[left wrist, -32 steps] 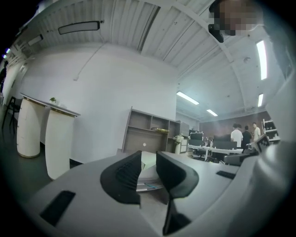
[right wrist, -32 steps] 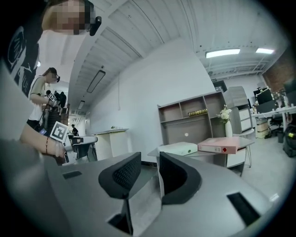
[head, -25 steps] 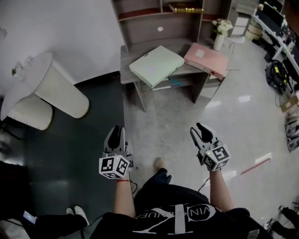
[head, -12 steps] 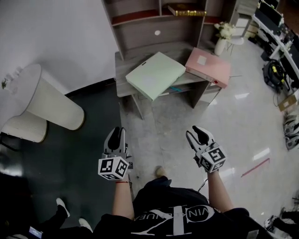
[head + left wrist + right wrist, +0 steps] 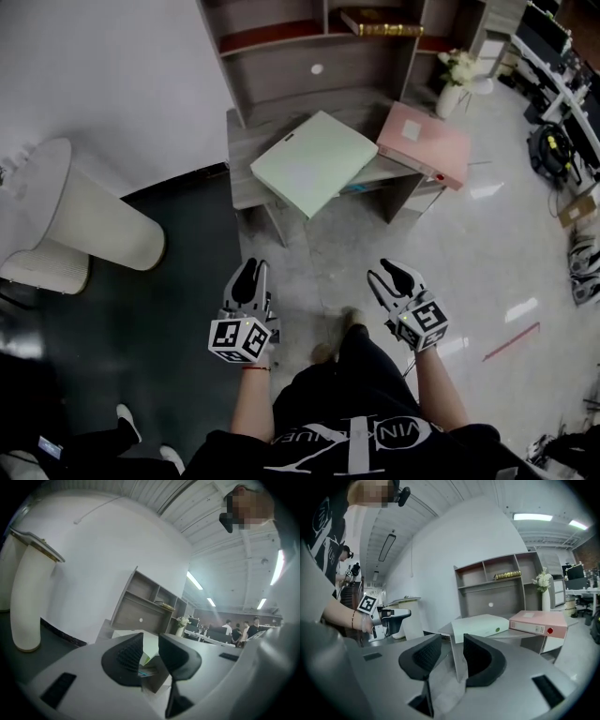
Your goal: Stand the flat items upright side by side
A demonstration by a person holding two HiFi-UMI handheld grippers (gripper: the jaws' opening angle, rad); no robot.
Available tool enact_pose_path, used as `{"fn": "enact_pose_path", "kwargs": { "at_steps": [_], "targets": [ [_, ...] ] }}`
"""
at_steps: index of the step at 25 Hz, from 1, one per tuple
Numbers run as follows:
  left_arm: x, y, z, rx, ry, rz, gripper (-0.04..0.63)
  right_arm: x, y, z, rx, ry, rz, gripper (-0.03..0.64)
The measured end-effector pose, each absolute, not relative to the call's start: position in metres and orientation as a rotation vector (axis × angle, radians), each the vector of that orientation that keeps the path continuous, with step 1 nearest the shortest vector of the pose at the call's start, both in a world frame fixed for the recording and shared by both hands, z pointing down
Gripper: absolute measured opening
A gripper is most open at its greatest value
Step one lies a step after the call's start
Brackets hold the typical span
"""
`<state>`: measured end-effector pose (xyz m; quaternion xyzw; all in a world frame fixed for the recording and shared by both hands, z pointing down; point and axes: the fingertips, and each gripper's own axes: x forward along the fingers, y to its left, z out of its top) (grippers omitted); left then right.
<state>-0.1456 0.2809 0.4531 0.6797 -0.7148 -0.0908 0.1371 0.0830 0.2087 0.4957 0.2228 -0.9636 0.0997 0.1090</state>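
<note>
Green binder (image 5: pixel 312 161) and pink binder (image 5: pixel 424 142) both lie flat on the desk (image 5: pixel 244 155), green overhanging the desk's front edge, pink at its right end. Left tool (image 5: pixel 250 270) and right tool (image 5: pixel 390 275) are well short of the desk, jaws slightly apart, nothing gripped.

Hand-held gripper (image 5: pixel 150 638), jaws slightly apart, faces green binder (image 5: pixel 149 646).

The pale green binder (image 5: pixel 312 161) has, at its 3 o'clock, a pink binder (image 5: pixel 427 141); the surface (image 5: pixel 246 150) is grey.
</note>
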Motion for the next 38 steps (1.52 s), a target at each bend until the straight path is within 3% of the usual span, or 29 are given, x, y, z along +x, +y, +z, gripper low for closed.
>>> {"fn": "enact_pose_path", "kwargs": {
  "at_steps": [12,29,38],
  "targets": [
    [-0.163,0.2,0.476,1.841,-2.11,-0.283,0.102,0.019,0.131,0.525,0.375,-2.778,0.161,0.158],
    [-0.158,0.117,0.562,1.506,-2.043,-0.355,0.248,-0.021,0.03,0.576,0.127,-2.635,-0.019,0.227],
    [-0.145,0.092,0.607,1.301,-1.922,-0.578,0.331,-0.034,0.001,0.587,0.067,-2.608,-0.105,0.258]
  ]
}}
